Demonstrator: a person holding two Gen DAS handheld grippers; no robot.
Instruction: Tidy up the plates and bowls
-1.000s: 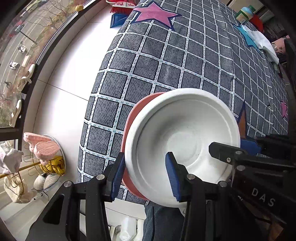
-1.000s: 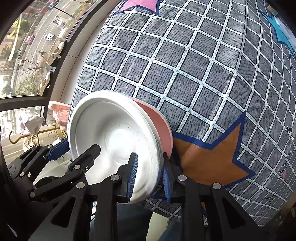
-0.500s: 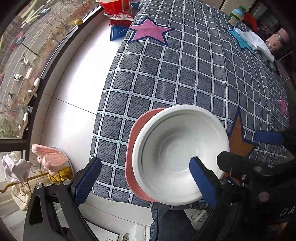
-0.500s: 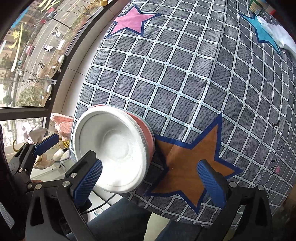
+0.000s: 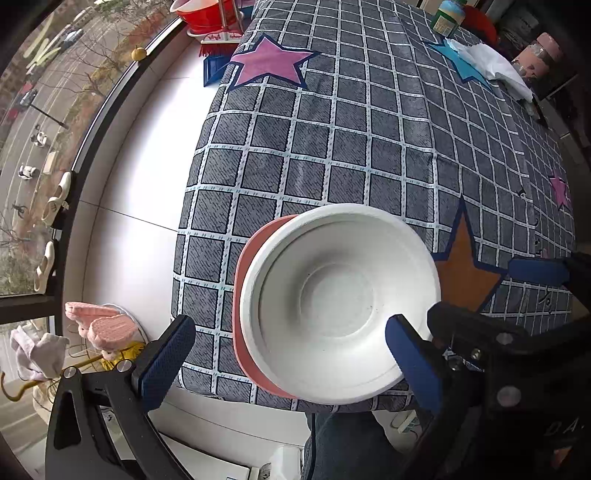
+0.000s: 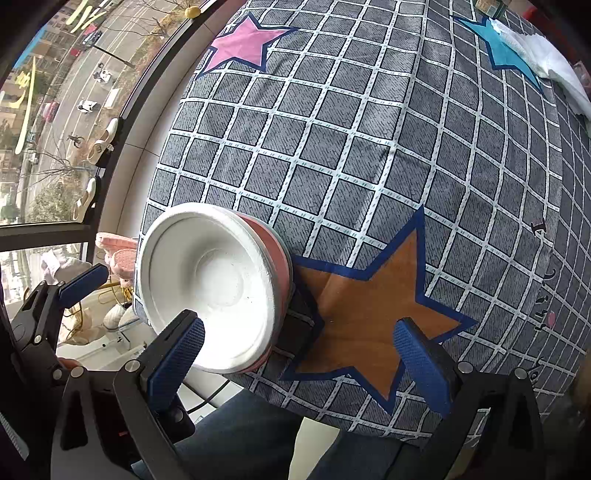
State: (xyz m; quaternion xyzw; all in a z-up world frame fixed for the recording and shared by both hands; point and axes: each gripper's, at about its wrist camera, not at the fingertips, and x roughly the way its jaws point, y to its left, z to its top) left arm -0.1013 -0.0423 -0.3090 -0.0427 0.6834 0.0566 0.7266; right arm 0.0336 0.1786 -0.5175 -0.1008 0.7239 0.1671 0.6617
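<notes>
A white bowl [image 5: 340, 302] sits nested in a pink bowl [image 5: 242, 295] on the near edge of the grey checked tablecloth [image 5: 369, 147], beside an orange star patch [image 5: 465, 269]. My left gripper [image 5: 291, 362] is open, its blue pads wide apart on either side of the stack and above it, touching nothing. In the right wrist view the white bowl [image 6: 210, 288] and pink bowl [image 6: 277, 258] lie at the left. My right gripper [image 6: 299, 363] is open and empty, straddling the stack's right rim and the orange star [image 6: 369, 314].
A pink star patch [image 5: 269, 62], a green-lidded bottle [image 5: 447, 18], white cloth [image 5: 495, 70] and a pink cup [image 5: 539, 59] lie at the table's far side. A red basin [image 5: 203, 14] and the window ledge are at left. The person's legs [image 6: 251, 435] are below the table edge.
Both grippers let go of the bowl stack, opened wide and pulled back. The stack now rests on the table edge.
</notes>
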